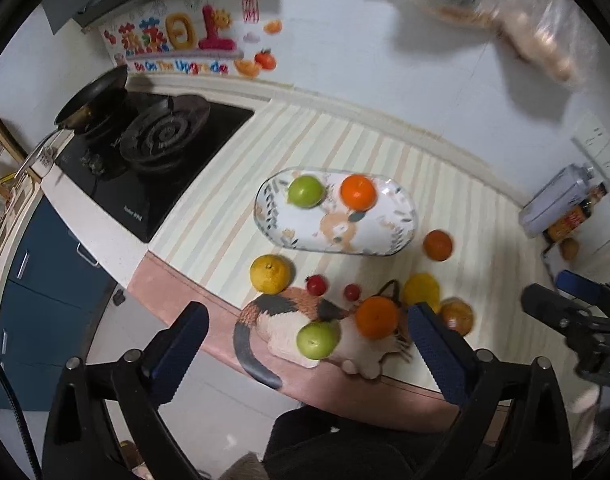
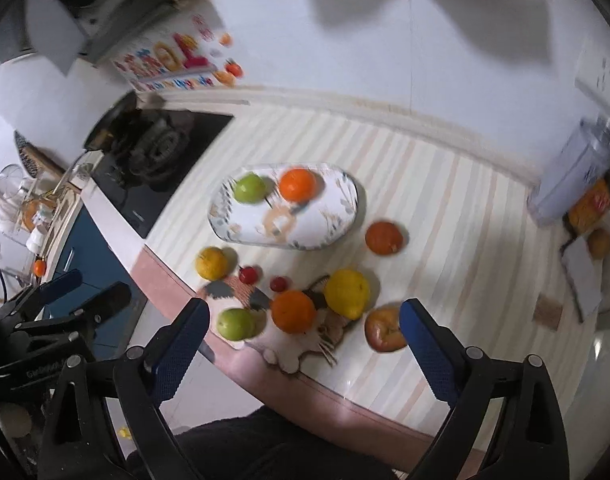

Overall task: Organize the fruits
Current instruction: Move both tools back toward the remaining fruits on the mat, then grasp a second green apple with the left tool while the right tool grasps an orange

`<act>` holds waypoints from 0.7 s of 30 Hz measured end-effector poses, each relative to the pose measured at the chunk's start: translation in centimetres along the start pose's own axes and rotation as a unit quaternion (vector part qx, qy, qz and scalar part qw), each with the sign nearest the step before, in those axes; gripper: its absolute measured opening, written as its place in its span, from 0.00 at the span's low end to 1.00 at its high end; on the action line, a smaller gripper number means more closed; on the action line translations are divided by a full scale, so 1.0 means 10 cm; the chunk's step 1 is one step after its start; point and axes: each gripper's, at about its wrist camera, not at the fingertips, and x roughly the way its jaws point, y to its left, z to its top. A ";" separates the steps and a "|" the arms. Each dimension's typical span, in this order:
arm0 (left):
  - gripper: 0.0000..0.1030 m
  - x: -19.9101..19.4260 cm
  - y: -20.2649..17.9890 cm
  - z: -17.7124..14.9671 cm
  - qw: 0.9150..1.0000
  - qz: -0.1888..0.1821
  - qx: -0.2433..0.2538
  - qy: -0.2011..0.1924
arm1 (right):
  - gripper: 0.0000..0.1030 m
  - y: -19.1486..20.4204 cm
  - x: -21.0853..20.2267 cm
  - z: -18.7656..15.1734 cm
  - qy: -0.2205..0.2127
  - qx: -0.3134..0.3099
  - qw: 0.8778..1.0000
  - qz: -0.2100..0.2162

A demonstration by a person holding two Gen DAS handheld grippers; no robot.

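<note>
A wall sticker (image 1: pixel 181 67) reads "Be On The Upgrade". Both the left tool (image 1: pixel 309 344) and the right tool (image 2: pixel 305 336) hang spread wide, empty, above the counter (image 1: pixel 385 148).

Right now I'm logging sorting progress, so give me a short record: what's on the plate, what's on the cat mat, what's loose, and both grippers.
plate: green apple and orange
cat mat: second green apple and second orange
loose on counter: yellow citrus, lemon, two small red fruits, dark orange fruit, one blurred brownish fruit
left gripper: open, empty, above the mat
right gripper: open, empty
</note>
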 end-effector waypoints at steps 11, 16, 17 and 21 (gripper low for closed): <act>0.84 1.61 0.00 -0.34 0.982 -0.023 -0.015 0.188 | 0.85 -0.33 1.43 -0.20 0.145 0.054 0.986 0.058; 0.61 2.04 -0.05 -0.50 0.972 -0.042 -0.021 0.231 | 0.85 -0.31 1.72 -0.16 0.167 0.048 0.983 0.053; 0.52 2.11 -0.06 -0.53 0.970 -0.044 -0.022 0.236 | 0.85 -0.29 1.77 -0.15 0.170 0.046 0.983 0.052; 0.52 2.11 -0.01 -0.59 0.974 -0.044 -0.041 0.220 | 0.85 -0.20 1.98 -0.12 0.188 0.043 0.980 0.052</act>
